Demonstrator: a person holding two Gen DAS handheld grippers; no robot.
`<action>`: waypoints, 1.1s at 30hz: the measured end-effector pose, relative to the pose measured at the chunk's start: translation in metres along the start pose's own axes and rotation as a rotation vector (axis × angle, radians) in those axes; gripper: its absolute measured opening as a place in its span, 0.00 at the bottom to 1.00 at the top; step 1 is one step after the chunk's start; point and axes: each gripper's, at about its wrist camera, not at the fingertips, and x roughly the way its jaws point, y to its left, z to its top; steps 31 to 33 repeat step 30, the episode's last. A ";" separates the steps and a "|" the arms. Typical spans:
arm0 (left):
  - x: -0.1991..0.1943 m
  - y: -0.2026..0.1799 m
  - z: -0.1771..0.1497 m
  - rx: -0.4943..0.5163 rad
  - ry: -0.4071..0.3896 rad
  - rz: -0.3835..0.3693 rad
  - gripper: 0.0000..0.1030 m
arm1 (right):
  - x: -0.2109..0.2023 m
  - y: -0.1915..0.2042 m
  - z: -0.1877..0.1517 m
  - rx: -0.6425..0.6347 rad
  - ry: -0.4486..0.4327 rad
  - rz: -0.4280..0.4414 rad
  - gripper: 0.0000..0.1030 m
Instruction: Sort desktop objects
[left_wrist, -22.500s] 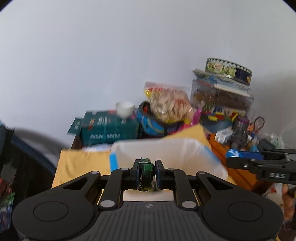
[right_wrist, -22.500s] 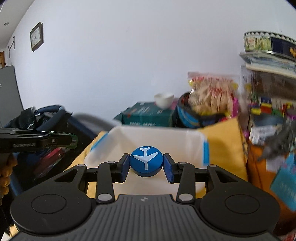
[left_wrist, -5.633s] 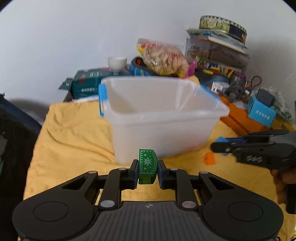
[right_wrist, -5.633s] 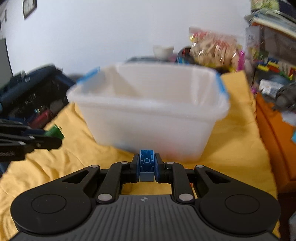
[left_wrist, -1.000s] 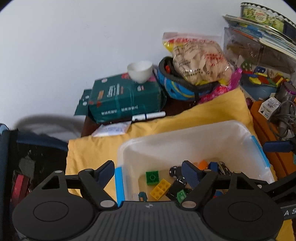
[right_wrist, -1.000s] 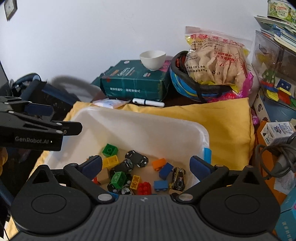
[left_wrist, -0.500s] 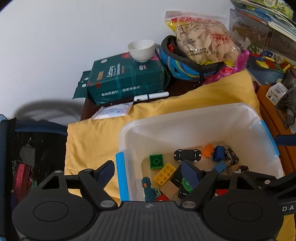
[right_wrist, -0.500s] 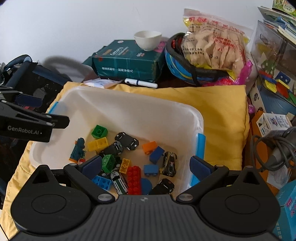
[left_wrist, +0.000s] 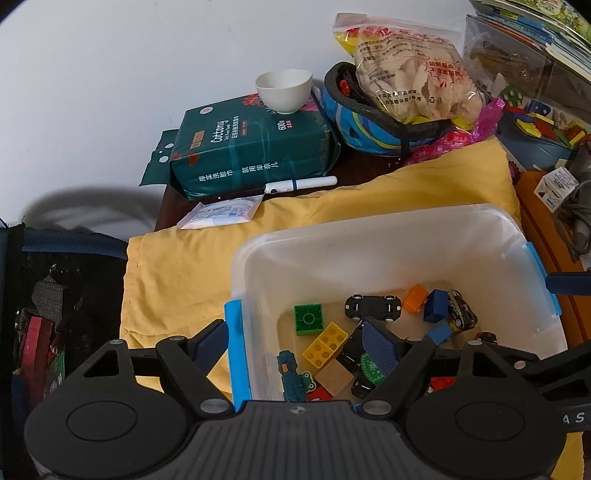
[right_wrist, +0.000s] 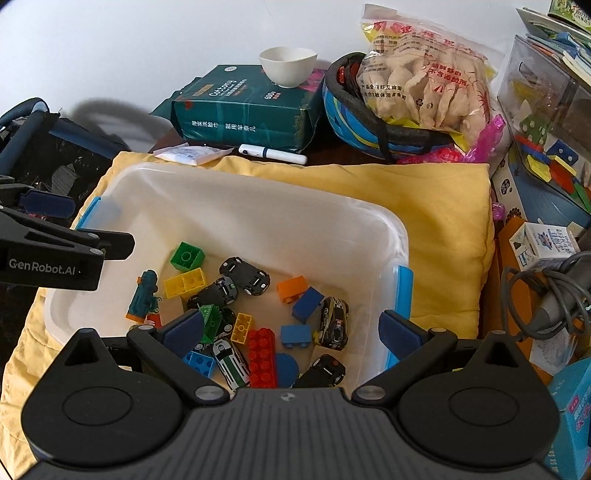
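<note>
A clear plastic bin (left_wrist: 369, 236) (right_wrist: 258, 206) with blue latches stands on a yellow cloth (left_wrist: 177, 266). Inside lie several toy bricks and toy cars: a green brick (left_wrist: 308, 319) (right_wrist: 187, 256), a yellow brick (left_wrist: 325, 345), a black car (left_wrist: 373, 306) (right_wrist: 244, 276), a red brick (right_wrist: 261, 356), a teal figure (right_wrist: 144, 293). My left gripper (left_wrist: 295, 341) is open and empty above the bin's left edge. My right gripper (right_wrist: 291, 330) is open and empty above the bin's near side. The left gripper also shows in the right wrist view (right_wrist: 55, 254).
Behind the bin lie a green tissue pack (left_wrist: 251, 144) with a white bowl (left_wrist: 283, 90) on it, a white pen (left_wrist: 299, 183), a blue helmet (left_wrist: 373, 125) and a snack bag (left_wrist: 410, 70). Boxes and cables (right_wrist: 546, 280) crowd the right side. A dark bag (right_wrist: 44, 147) stands at the left.
Both grippers have tilted further down over the bin, so more of its contents show. Both stay open and empty.
</note>
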 end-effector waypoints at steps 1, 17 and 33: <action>0.000 0.000 0.000 0.002 -0.003 0.001 0.83 | 0.001 0.000 0.000 0.000 0.001 -0.002 1.00; 0.002 -0.011 -0.005 0.026 -0.037 -0.008 0.87 | 0.003 -0.010 -0.004 0.027 -0.021 -0.003 1.00; -0.015 -0.011 -0.006 0.020 -0.141 0.033 0.87 | -0.009 -0.003 -0.003 0.002 -0.058 0.014 1.00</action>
